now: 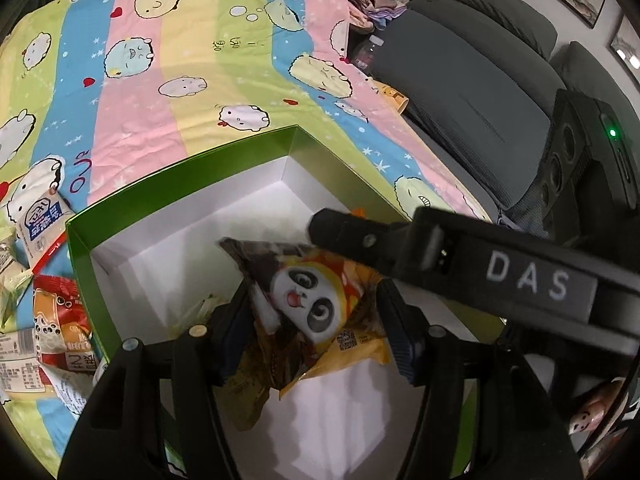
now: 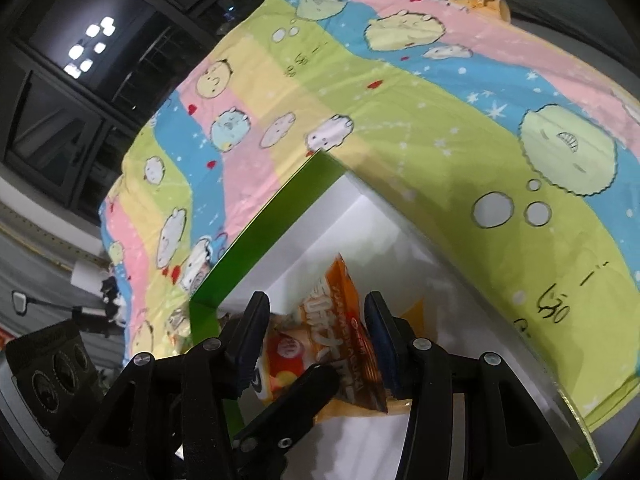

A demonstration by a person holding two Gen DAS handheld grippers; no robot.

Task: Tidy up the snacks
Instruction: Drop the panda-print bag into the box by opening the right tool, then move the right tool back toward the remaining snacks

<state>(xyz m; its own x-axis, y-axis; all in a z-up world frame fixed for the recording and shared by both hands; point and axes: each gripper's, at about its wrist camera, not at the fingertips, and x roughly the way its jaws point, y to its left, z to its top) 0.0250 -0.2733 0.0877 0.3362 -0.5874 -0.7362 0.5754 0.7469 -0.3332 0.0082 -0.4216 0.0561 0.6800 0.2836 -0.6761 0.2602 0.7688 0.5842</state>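
A green box point(image 1: 192, 168) with a white inside lies open on the striped cartoon cloth point(image 1: 160, 80). My left gripper point(image 1: 314, 322) is over the box with its fingers spread around a yellow panda snack packet point(image 1: 316, 296); I cannot tell whether the pads press it. My right gripper point(image 2: 316, 332) is over the same box point(image 2: 264, 232) with its fingers spread around an orange snack packet point(image 2: 340, 332) lying inside. The right gripper's black body point(image 1: 460, 256) crosses the left wrist view above the panda packet. A finger of the left gripper point(image 2: 288, 408) crosses the right wrist view.
Several more snack packets point(image 1: 44, 312) lie on the cloth left of the box. A grey sofa point(image 1: 472, 80) stands at the right with a black device point(image 1: 588, 152) on it. A bottle point(image 1: 370, 54) and clothes point(image 1: 376, 4) lie at the far edge.
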